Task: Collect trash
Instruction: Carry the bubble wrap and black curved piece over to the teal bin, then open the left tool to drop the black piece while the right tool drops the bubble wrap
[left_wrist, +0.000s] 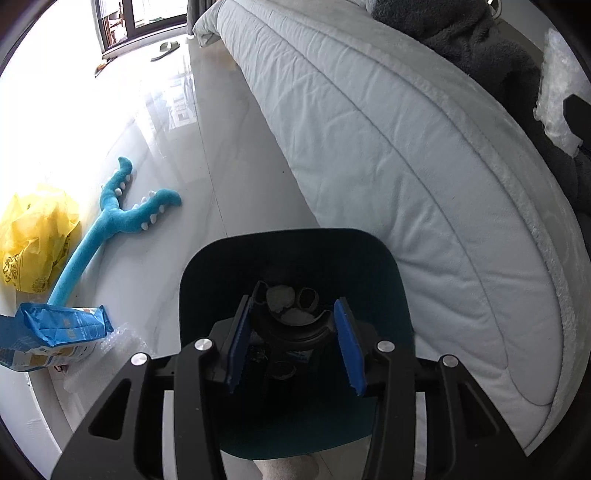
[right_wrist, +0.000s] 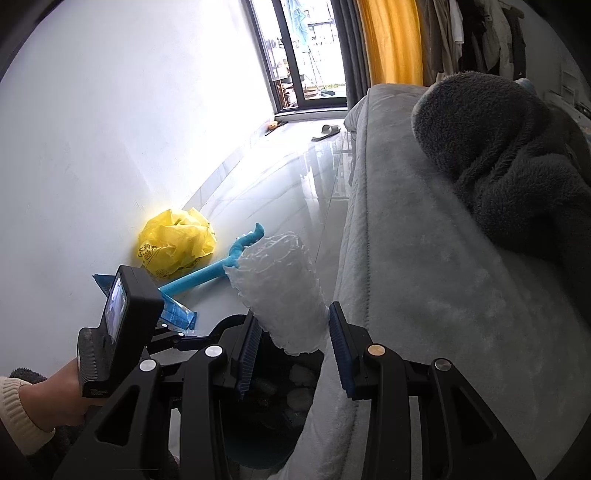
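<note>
**Desk:** Two views, left wrist first. What does it show?

**Photographer:** Left gripper (left_wrist: 294, 345) pointing down into a dark teal bin (left_wrist: 207, 266) on the pale floor beside a bed (left_wrist: 369, 129). Its blue pads stand partly apart. Crumpled white paper and dark scraps lie in the bin below them; whether the pads press on any of it, I cannot tell.

**Desk:** Any readable writing?

**Photographer:** None. A yellow plastic bag (left_wrist: 33, 229) by the wall carries dark printed characters, too small to read. A blue packet (left_wrist: 55, 332) in front of it has print, also illegible. A blue plush toy (left_wrist: 110, 221) lies between the two, and a slipper (left_wrist: 166, 48) sits far off near the glass door.

**Desk:** And the right wrist?

**Photographer:** Right gripper (right_wrist: 291, 339) has its pads closed on a bubble wrap roll (right_wrist: 280, 288), held upright above the bin, whose dark mouth shows just under the roll. In the left view that roll appears only at the right edge, over the bed.

**Desk:** Anything else in that frame?

**Photographer:** A hand (right_wrist: 55, 398) with a cream cuff grips the left gripper's handle; small white lettering at the base of the black camera body cannot be read. A grey fleece blanket (right_wrist: 498, 166) lies heaped on the bed, and a yellow curtain (right_wrist: 391, 40) hangs by the door.
</note>
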